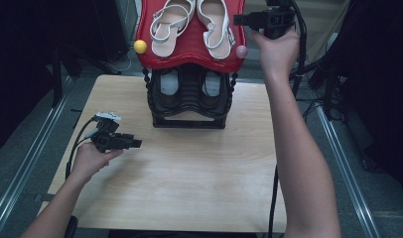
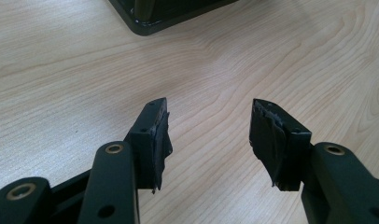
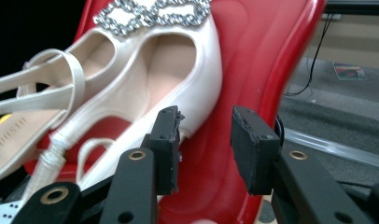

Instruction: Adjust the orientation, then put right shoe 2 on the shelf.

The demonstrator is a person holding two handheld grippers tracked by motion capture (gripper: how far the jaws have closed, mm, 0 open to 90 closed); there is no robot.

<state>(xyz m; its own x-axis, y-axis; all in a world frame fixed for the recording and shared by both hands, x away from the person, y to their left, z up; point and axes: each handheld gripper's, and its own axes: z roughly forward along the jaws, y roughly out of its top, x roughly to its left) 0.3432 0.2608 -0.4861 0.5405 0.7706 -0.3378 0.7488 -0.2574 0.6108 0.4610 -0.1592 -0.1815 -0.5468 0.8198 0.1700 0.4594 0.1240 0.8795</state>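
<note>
A black shoe rack (image 1: 189,106) stands at the far middle of the wooden table (image 1: 189,183), topped by a red tray (image 1: 189,47). On the tray lie two white strappy sandals, the left one (image 1: 169,22) and the right one (image 1: 215,25). My right gripper (image 1: 238,20) is raised at the tray's right edge, open, beside the right sandal. In the right gripper view its jaws (image 3: 206,114) frame the red rim (image 3: 267,60), just right of the sandal's side (image 3: 201,93), touching nothing. My left gripper (image 1: 135,143) hovers low over the table's left side, open and empty (image 2: 211,105).
A yellow knob (image 1: 140,46) and a pink knob (image 1: 241,51) cap the tray's front corners. A dark pair of shoes (image 1: 189,84) sits on the rack's lower tier. The rack's base corner (image 2: 150,21) lies ahead of the left gripper. Metal rails (image 1: 21,163) flank the table.
</note>
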